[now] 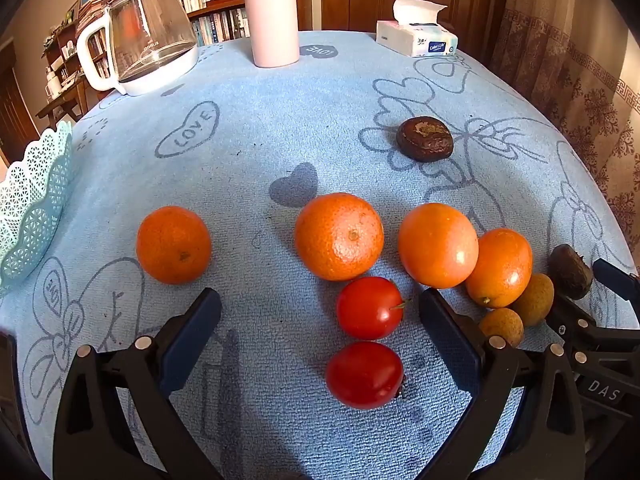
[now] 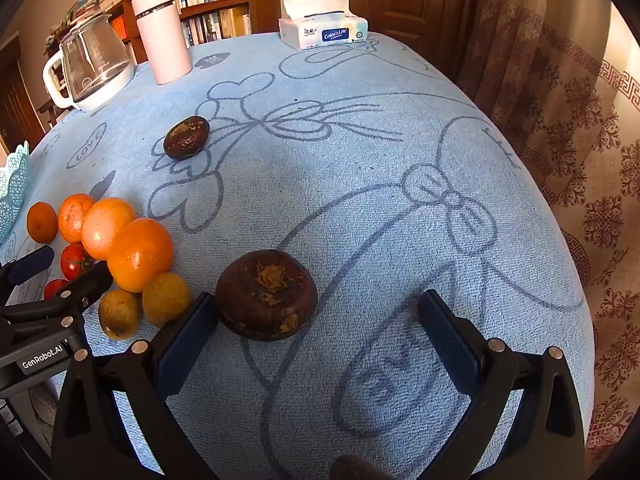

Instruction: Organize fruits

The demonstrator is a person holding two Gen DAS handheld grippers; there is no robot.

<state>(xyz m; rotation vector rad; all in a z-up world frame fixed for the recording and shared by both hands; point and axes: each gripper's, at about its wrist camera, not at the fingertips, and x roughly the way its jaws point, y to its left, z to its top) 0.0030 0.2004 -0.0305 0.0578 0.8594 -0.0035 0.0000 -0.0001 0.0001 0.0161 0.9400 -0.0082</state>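
Several oranges lie on the blue cloth: one apart at the left (image 1: 173, 244), one in the middle (image 1: 339, 236), two touching at the right (image 1: 438, 245). Two red tomatoes (image 1: 369, 308) (image 1: 364, 375) sit between the fingers of my open left gripper (image 1: 320, 312), untouched. Two small tan fruits (image 1: 501, 326) lie beside the right-hand orange. My right gripper (image 2: 316, 312) is open, and a dark brown fruit (image 2: 267, 294) rests just ahead of its left finger (image 2: 188, 344). A second dark fruit (image 2: 186, 137) lies farther back. A light blue lattice basket (image 1: 32, 204) stands at the left edge.
A glass kettle (image 1: 140, 36), a pink tumbler (image 1: 272, 12) and a tissue box (image 1: 416, 38) stand along the table's far edge. A curtain (image 2: 580, 140) hangs past the right edge. Bookshelves and a wooden door are behind.
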